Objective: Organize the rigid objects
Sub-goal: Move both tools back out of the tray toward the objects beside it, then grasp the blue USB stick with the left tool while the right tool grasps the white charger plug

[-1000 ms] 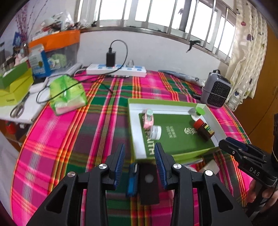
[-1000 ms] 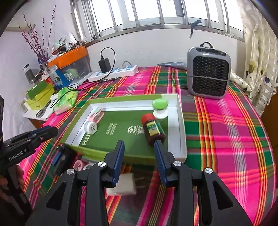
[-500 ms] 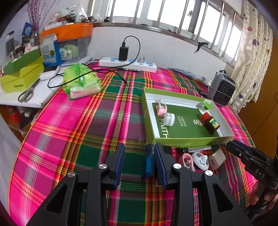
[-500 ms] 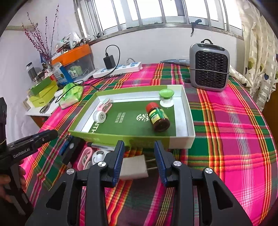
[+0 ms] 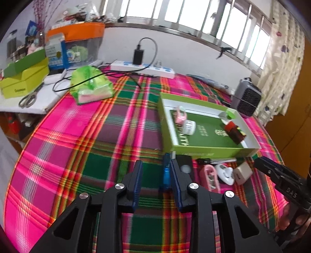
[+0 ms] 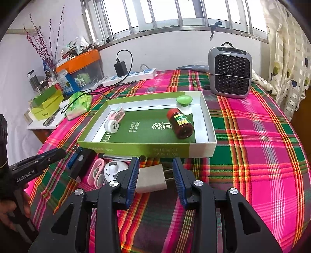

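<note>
A plaid cloth (image 6: 252, 136) in pink, green and red covers the table, which stands under a barred window (image 6: 175, 13). Far ahead of the right gripper (image 6: 155, 180), against the white wall, lies a white power strip (image 6: 130, 76) with a black charger (image 6: 120, 68) plugged in; ahead and to its right stands a grey fan heater (image 6: 230, 71). Off to its far left sits a side shelf with a yellow-green box (image 6: 46, 107), scissors (image 6: 49, 120) and an orange-lidded bin (image 6: 81, 64), and a green tissue pack (image 6: 78, 104) lies on the cloth near them.

Directly ahead of the right gripper lies a shallow green tray (image 6: 136, 148), open at the top. Inside it, a brown bottle with a red cap (image 6: 179, 126) lies on its side toward the right, a green-topped knob (image 6: 184, 105) stands in the far right corner, and a small white round jar (image 6: 111, 126) and a pink clip (image 6: 116, 115) lie at the left end.

The right gripper's jaws stand apart, holding nothing, with a white charger plug (image 6: 151, 179) lying on the cloth between its fingers. Left of it, in front of the tray, lie a white mouse-like object (image 6: 114, 170), a pink case (image 6: 96, 171), a black block (image 6: 82, 162) and a blue stick (image 6: 72, 159).

The left gripper (image 5: 156, 183) is also spread and empty; the blue stick (image 5: 166, 173) lies just beside the inside of its right finger, though actual contact cannot be told.
</note>
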Demonstrator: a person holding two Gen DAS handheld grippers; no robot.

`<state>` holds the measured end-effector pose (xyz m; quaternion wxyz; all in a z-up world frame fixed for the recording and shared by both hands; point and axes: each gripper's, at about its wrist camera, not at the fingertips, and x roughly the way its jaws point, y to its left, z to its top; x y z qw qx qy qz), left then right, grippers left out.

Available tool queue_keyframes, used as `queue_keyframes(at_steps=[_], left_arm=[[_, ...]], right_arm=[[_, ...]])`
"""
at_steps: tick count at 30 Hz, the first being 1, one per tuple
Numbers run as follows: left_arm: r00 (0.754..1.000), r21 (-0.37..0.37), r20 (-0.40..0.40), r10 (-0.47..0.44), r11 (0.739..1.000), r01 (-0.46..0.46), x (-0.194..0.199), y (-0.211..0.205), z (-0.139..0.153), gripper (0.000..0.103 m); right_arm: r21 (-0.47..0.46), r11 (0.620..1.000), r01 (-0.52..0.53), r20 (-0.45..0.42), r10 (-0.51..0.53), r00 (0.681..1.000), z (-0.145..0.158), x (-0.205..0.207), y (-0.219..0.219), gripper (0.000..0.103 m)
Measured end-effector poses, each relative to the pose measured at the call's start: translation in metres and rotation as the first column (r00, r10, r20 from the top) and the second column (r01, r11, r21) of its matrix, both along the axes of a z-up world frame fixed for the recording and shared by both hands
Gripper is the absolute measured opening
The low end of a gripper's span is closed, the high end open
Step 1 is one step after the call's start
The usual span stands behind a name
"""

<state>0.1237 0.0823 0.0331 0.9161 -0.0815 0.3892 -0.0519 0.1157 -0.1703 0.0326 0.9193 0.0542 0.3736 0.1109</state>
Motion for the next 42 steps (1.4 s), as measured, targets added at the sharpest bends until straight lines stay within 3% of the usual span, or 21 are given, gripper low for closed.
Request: queue_keyframes(at_steps=[6,18,21,29,42], left_arm=[[1.0,-0.006,-0.016,0.027,1.0,-0.027,-0.002,0.016,-0.006,0.027],[1.0,-0.053,-0.025,-0.018,0.998,0.017,-0.005,0.015,-0.011,0.028],[1.0,-0.064,-0.022,-0.016,0.998,0.014,-0.005,0.016,-0.01,0.032],[0.999,-0.085,-0.022,-0.028,0.996,0.026,-0.005,0.015,-0.011,0.036],[0.997,-0.058,-0.026,-0.075,0.996,0.074,-0.006,0.001,-0.013,0.039]], right_arm=[[0.001,1.0,0.002,-0.007,-0.002,1.0,-0.002,-0.002,0.0,0.037],[-0.022,1.0,-0.017,-0.052,0.016,0.999,-0.015,0.002,0.012,0.038],[-0.033,0.999,-0.03,-0.063,0.028,0.998,-0.017,0.006,0.017,0.052],[-0.096,0.995,-0.022,-0.065,0.016,0.998,-0.02,0.01,0.026,0.053],[-0.166,0.986,0.001,-0.078,-0.014,0.997,-0.022,0.0,0.022,0.054]])
